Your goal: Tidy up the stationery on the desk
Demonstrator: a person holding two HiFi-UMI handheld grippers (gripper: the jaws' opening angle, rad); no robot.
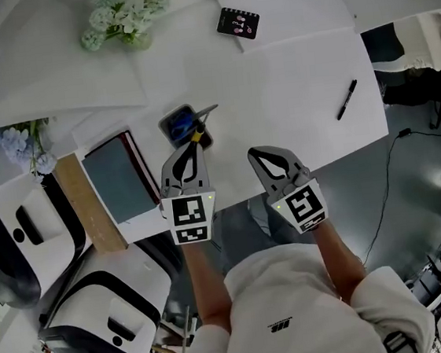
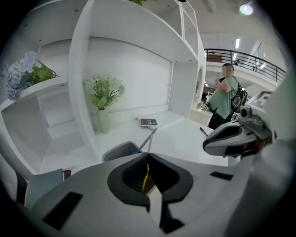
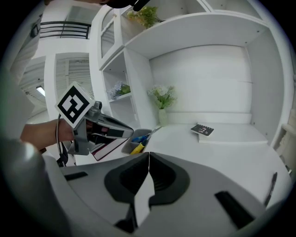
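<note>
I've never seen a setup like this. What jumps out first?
Two grey hand-held tools with black-and-white marker cubes hover at the near edge of the white desk. The left tool is shut on a thin yellow pen at the edge of a grey tray, while the right tool is shut and empty. A lone black pen lies at the right, and white flowers stand at the back.

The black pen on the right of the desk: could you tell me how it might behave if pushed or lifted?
The black pen looks slim and straight, so it is probably stiff and light. It lies flat on the smooth white desk, so a sideways push may roll or slide it.
</note>
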